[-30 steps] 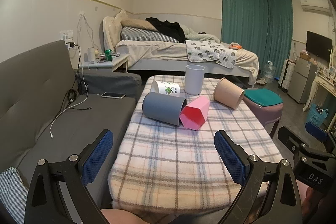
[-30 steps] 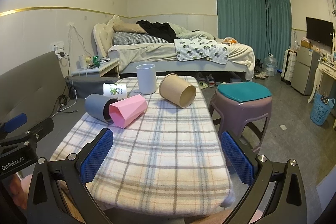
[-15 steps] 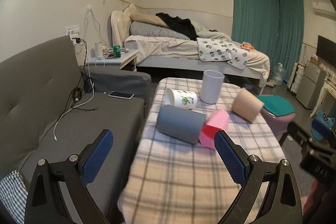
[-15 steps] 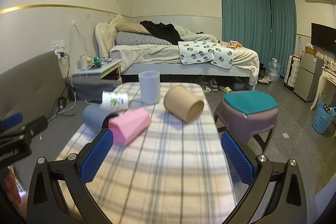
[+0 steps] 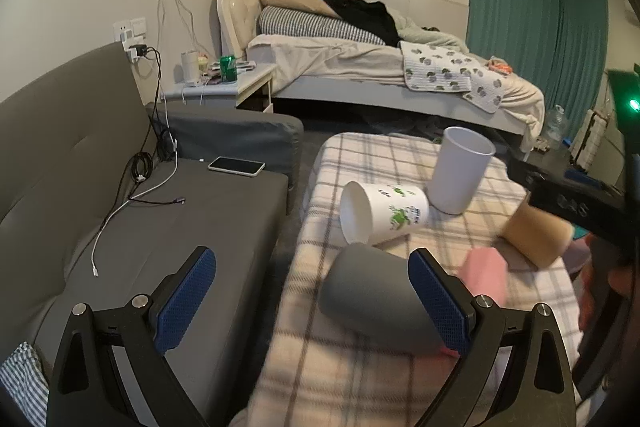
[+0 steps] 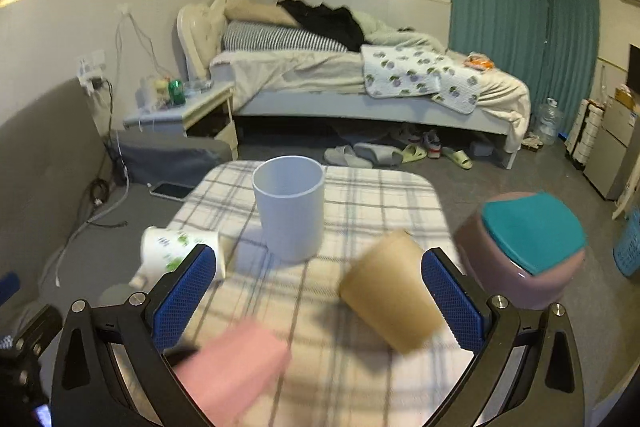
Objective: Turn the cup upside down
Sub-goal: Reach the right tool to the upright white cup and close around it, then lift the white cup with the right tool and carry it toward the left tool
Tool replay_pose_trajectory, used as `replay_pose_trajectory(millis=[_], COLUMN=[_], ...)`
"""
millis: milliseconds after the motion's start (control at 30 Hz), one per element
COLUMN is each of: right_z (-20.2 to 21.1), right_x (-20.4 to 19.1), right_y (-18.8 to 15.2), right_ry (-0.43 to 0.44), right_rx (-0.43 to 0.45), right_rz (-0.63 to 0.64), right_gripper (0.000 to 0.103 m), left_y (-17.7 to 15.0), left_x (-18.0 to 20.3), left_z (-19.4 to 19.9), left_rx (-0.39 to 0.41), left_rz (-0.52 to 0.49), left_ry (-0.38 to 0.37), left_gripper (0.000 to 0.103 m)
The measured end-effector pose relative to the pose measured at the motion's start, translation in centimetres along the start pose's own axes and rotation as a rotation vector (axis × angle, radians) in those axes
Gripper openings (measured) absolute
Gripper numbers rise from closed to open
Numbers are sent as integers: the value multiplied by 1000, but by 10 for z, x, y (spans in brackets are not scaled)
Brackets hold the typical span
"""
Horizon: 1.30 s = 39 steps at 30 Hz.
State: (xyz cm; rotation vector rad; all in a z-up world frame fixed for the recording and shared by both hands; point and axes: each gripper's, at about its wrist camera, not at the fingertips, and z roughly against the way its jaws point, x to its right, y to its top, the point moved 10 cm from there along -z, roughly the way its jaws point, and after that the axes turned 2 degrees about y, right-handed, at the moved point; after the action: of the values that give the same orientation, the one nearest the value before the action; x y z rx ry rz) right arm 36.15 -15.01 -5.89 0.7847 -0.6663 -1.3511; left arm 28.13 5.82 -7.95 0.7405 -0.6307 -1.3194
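Observation:
Several cups are on a plaid-covered table (image 5: 360, 155). A grey cup (image 5: 372, 299) lies on its side close in front of my open left gripper (image 5: 312, 295), partly between its fingers. A white printed cup (image 5: 380, 213) lies on its side behind it. A pale upright cup (image 6: 289, 207) stands at the back. A tan cup (image 6: 392, 291) lies on its side just ahead of my open right gripper (image 6: 316, 299). A pink cup (image 6: 232, 371) lies blurred at the right view's lower left.
A grey sofa (image 5: 168, 227) with a phone (image 5: 236, 166) and cables runs along the table's left. A stool with a teal seat (image 6: 528, 247) stands at the table's right. A bed (image 6: 360, 83) is behind. The right gripper's body (image 5: 580, 211) shows in the left wrist view.
Both grippers have moved forward over the table toward the cups. The left one has closed in on the grey cup, the right one on the tan cup. Both stay open.

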Motion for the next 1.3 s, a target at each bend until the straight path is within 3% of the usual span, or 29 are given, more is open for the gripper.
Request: replay_pose_trajectory(millis=[167, 333, 500, 600, 700, 933, 1133, 1300], right_z=[-56, -87, -112, -123, -119, -52, 55, 144], right_x=[-5, -12, -14, -17, -18, -21, -10, -9], right_y=[17, 22, 22, 17, 17, 33, 36, 9], right_ry=[13, 25, 28, 32, 40, 96, 127, 148], right_rx=[-18, -43, -92, -129, -130, -64, -8, 24], right_rz=[0, 4, -13, -4, -2, 16, 4, -8], right_gripper=[100, 95, 87, 70, 70, 69, 69, 69], left_y=[-2, -2, -6, -9, -6, 16, 26, 15], left_x=[-2, -1, -2, -4, -6, -13, -10, -8], left_z=[-25, -37, -42, -41, -32, 15, 75, 129], left_rx=[-34, -41, -60, -76, -67, 14, 96, 146], left_rz=[16, 9, 9, 6, 7, 12, 20, 5], left_ry=[5, 13, 10, 15, 19, 36, 28, 40], left_gripper=[100, 100, 100, 100, 100, 100, 100, 100])
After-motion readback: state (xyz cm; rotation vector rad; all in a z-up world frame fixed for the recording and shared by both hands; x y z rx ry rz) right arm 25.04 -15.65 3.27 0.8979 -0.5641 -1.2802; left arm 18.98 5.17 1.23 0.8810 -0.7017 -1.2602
